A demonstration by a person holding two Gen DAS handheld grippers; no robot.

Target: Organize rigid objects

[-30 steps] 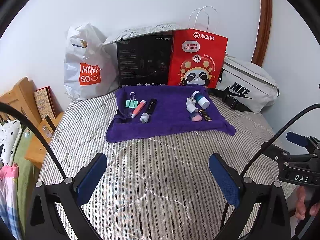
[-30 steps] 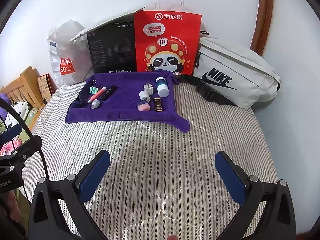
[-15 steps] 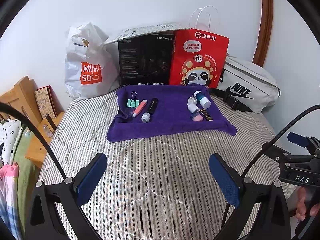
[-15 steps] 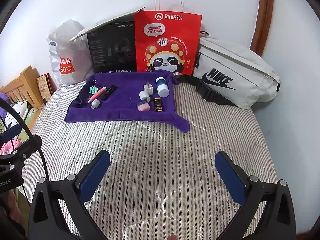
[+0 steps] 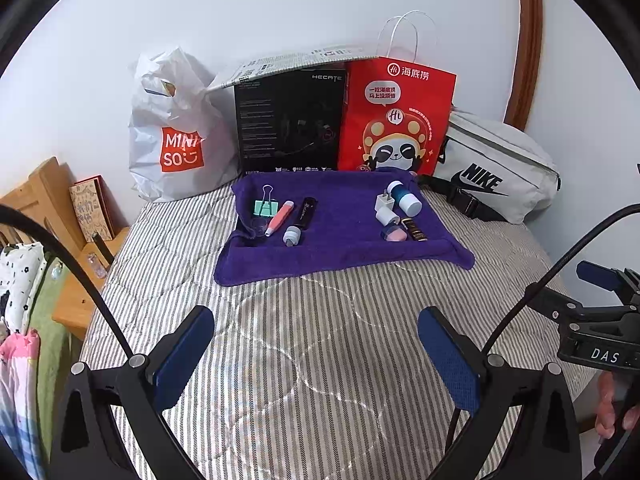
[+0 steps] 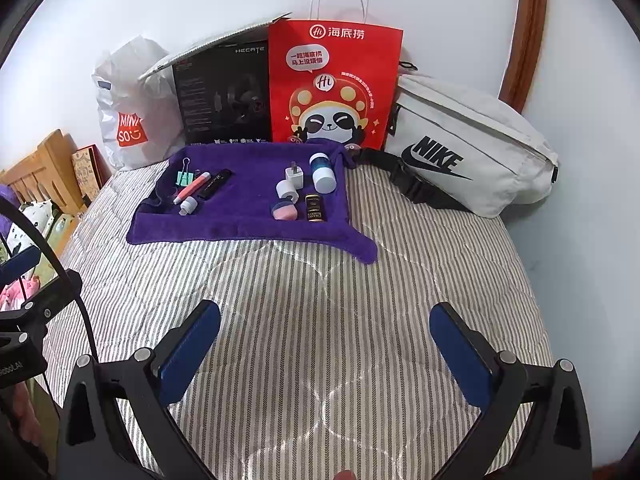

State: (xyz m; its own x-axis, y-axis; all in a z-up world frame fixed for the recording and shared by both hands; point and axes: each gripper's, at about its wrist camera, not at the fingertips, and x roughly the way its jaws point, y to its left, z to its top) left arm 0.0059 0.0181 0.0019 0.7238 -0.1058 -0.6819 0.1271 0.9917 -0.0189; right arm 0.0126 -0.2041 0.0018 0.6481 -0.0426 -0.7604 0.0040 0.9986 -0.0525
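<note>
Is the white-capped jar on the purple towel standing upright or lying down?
Lying down: the jar rests on its side on the towel, white cap pointing toward the camera.

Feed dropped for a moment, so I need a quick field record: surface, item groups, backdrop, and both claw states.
surface: purple towel on striped bed
left group: green binder clip, pink pen, black stick
right group: white charger, white-capped jar, black-gold tube
backdrop: red paper bag, Nike bag
left claw: open, empty
right claw: open, empty
</note>
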